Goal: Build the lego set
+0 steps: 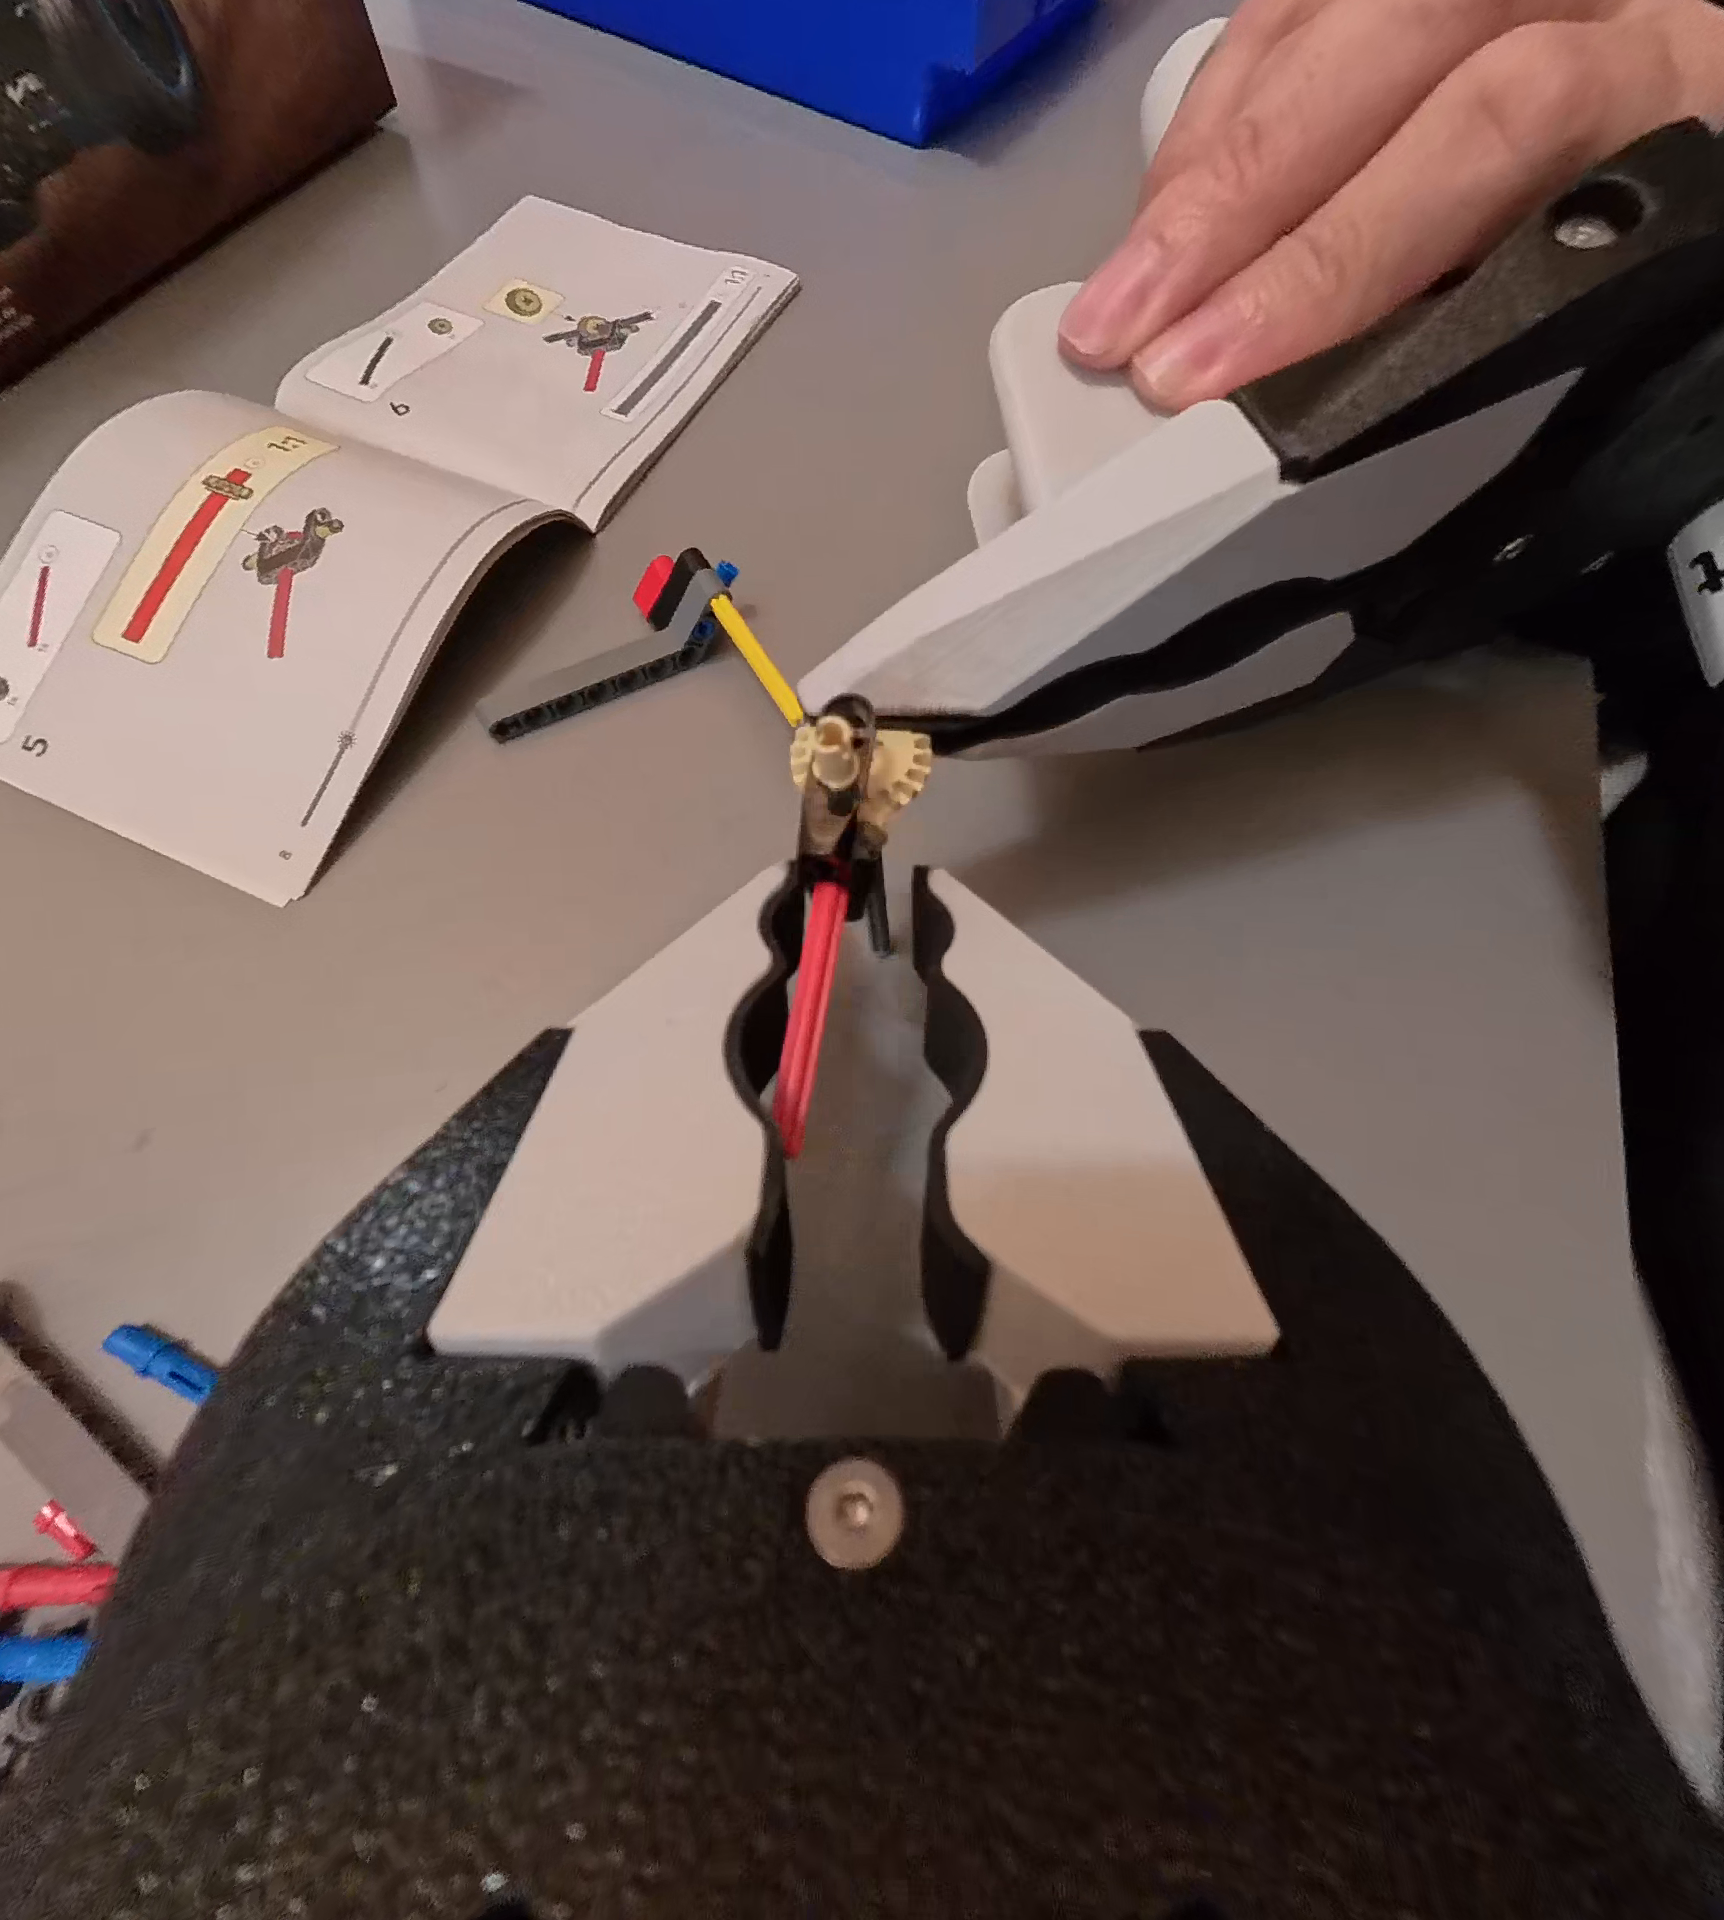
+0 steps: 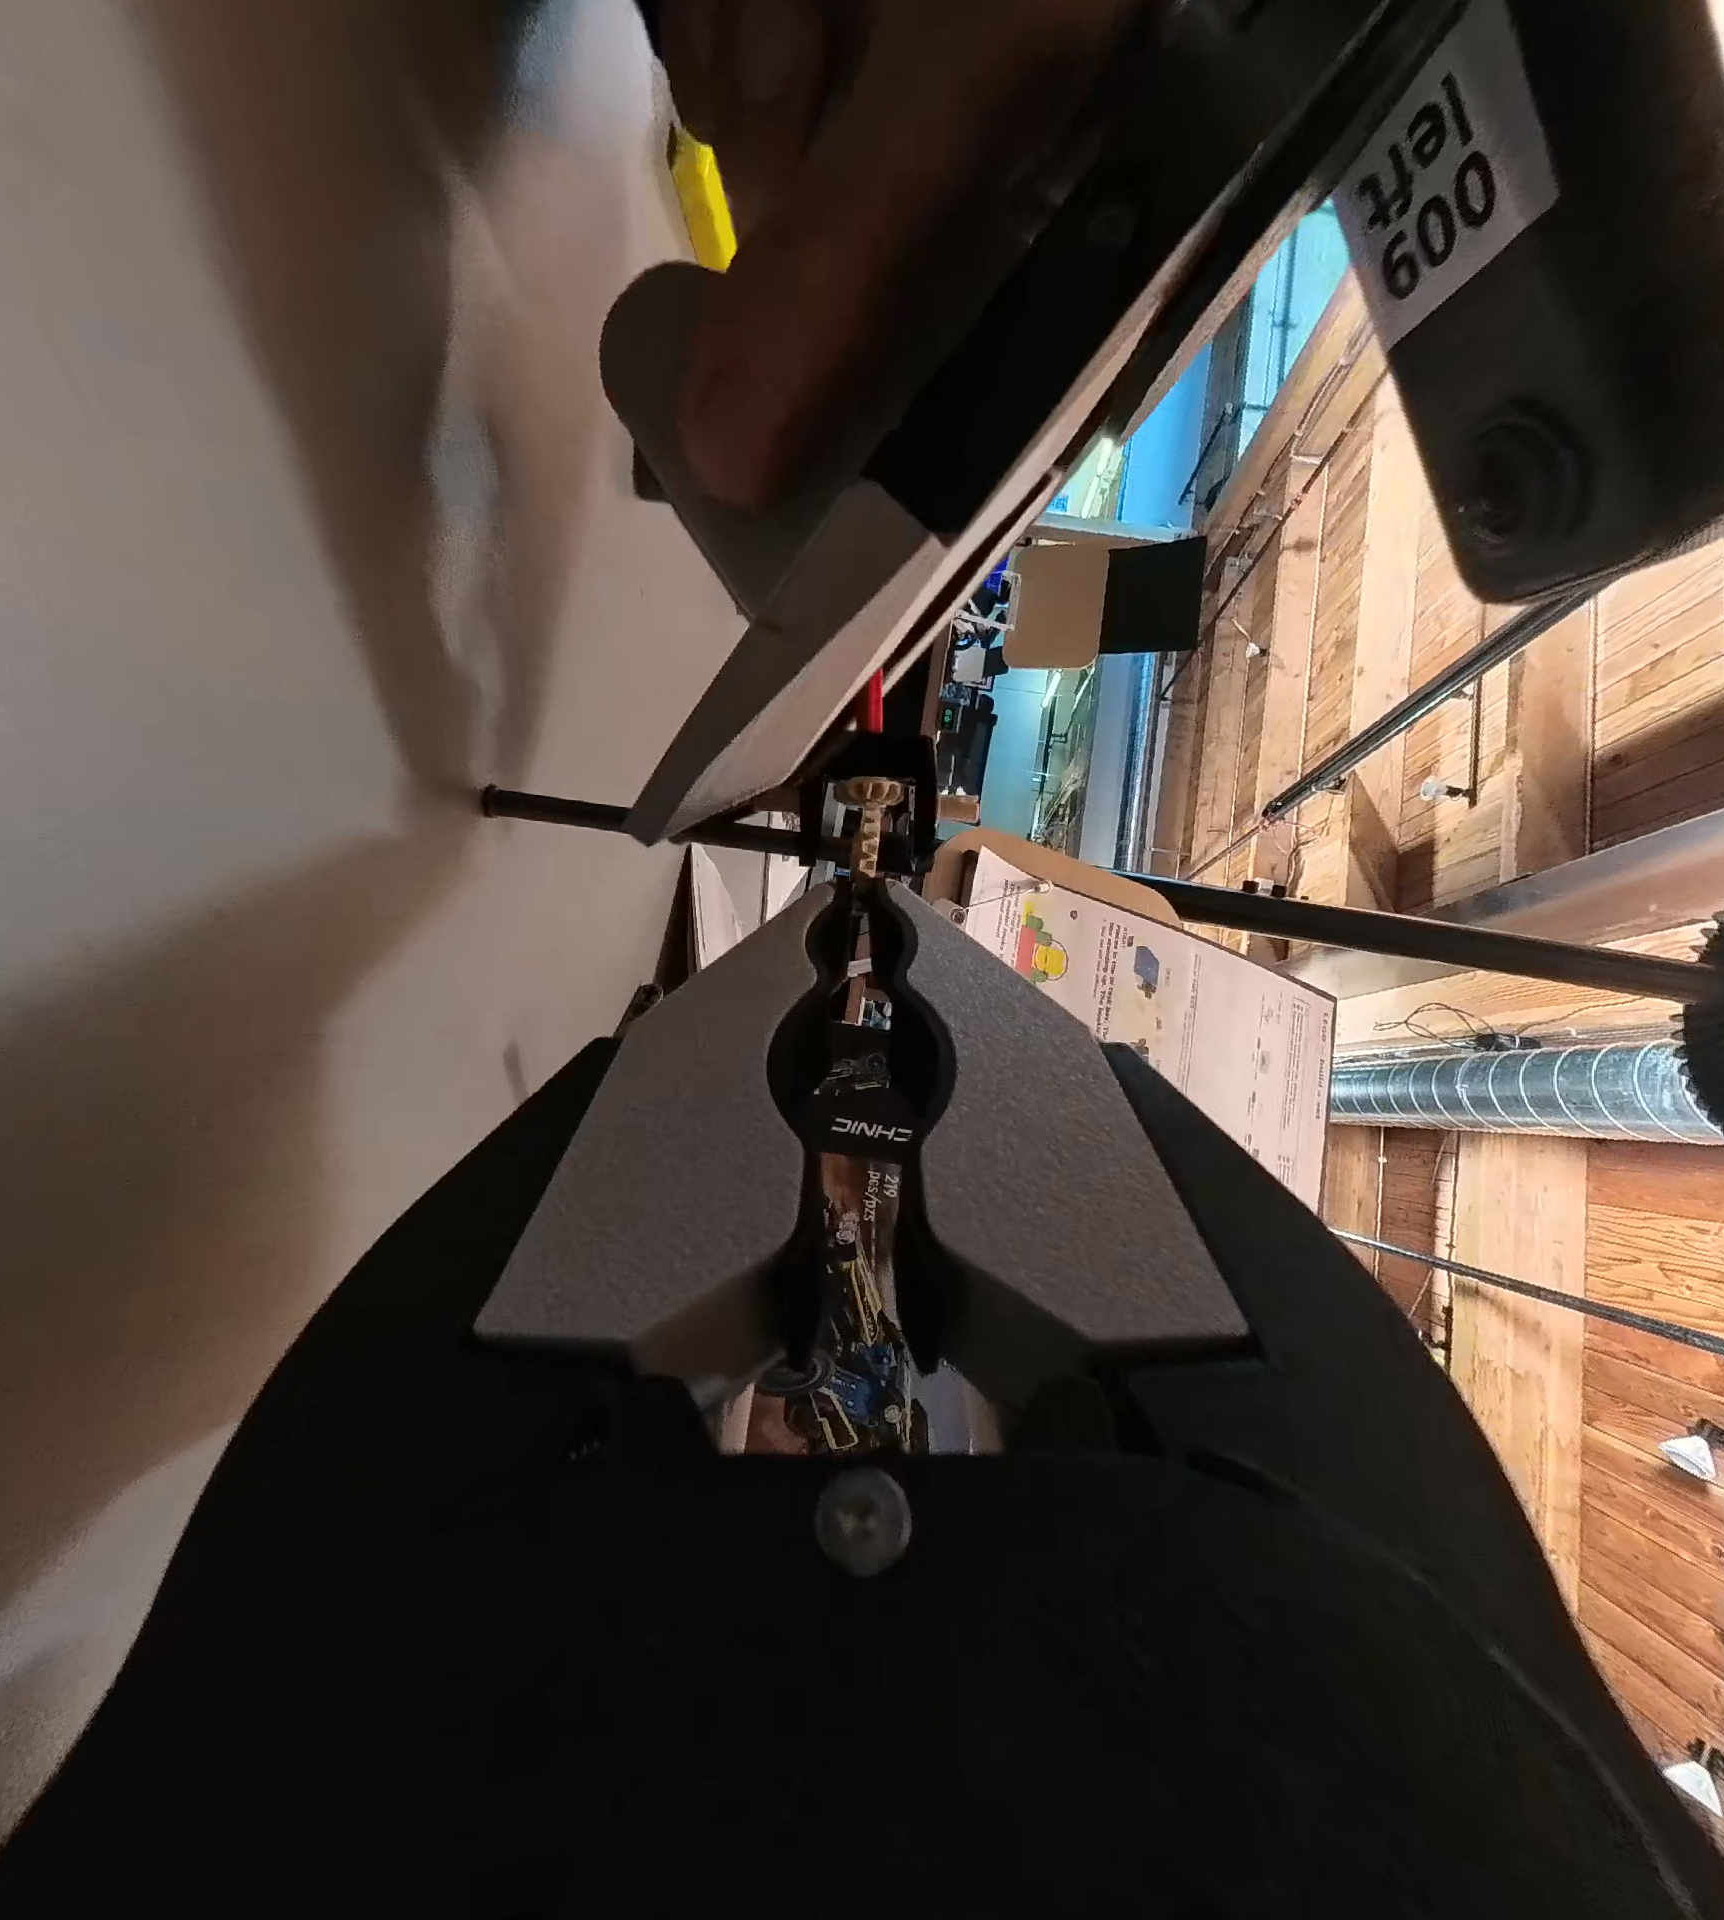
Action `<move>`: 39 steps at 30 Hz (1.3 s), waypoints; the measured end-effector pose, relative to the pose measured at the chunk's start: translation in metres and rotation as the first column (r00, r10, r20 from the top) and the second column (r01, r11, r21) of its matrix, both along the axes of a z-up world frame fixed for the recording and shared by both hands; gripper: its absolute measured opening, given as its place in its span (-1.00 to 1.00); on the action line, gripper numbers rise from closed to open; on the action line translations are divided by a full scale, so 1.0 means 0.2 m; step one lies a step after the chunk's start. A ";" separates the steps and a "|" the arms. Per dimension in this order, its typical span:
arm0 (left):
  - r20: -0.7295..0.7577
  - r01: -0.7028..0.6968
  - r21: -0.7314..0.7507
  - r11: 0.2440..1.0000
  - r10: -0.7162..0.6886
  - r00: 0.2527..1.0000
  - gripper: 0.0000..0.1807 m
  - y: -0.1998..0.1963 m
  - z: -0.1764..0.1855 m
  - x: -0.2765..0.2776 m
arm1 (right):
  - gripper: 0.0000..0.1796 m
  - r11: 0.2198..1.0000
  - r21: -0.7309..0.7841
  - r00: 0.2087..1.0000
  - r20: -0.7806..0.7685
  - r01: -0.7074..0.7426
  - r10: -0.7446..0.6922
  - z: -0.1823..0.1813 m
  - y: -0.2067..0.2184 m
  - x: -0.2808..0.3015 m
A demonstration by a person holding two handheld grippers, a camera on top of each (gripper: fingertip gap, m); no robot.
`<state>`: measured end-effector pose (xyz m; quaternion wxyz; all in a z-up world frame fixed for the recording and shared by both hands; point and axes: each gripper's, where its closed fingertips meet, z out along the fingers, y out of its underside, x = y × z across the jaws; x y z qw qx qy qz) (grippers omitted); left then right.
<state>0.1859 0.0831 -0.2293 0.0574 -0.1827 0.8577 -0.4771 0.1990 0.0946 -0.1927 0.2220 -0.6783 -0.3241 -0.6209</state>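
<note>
A small lego assembly [image 1: 842, 769], a black frame with tan gears, is held above the grey table [image 1: 214, 1039]. A red axle [image 1: 811, 1018] hangs from it, down between my left gripper's fingers. My left gripper [image 1: 850, 883] is open, with a visible gap; the axle rests against its left pad. My right gripper [image 2: 863, 894] is shut on the assembly's gear end [image 2: 868, 821]; in the left wrist view it [image 1: 868, 717] comes in from the right. A black axle [image 2: 567, 808] sticks out sideways. A yellow axle [image 1: 759, 660] runs behind the assembly.
An open instruction booklet [image 1: 318, 540] lies at the left. A grey bent beam with a red piece [image 1: 619, 665] lies beside it. A dark box [image 1: 110, 135] and a blue bin [image 1: 837, 62] stand at the back. Loose red and blue parts [image 1: 27, 1590] lie at lower left. My left and right fingertips are right by each other.
</note>
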 end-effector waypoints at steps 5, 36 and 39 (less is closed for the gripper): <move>0.019 -0.015 0.004 1.000 0.015 1.000 -0.66 0.04 0.05 -0.01 | -1.00 1.000 0.007 1.000 -0.008 -0.003 0.003 0.00 0.00 0.00; 0.148 0.056 -0.069 0.996 -0.045 0.988 -0.94 0.09 0.14 -0.02 | -0.99 0.999 0.031 0.999 -0.046 -0.019 0.020 0.00 0.01 0.00; 0.134 0.066 -0.095 0.993 -0.053 0.990 -0.94 0.09 0.14 -0.02 | -0.99 0.999 0.030 0.999 -0.045 -0.021 0.023 0.00 0.01 -0.01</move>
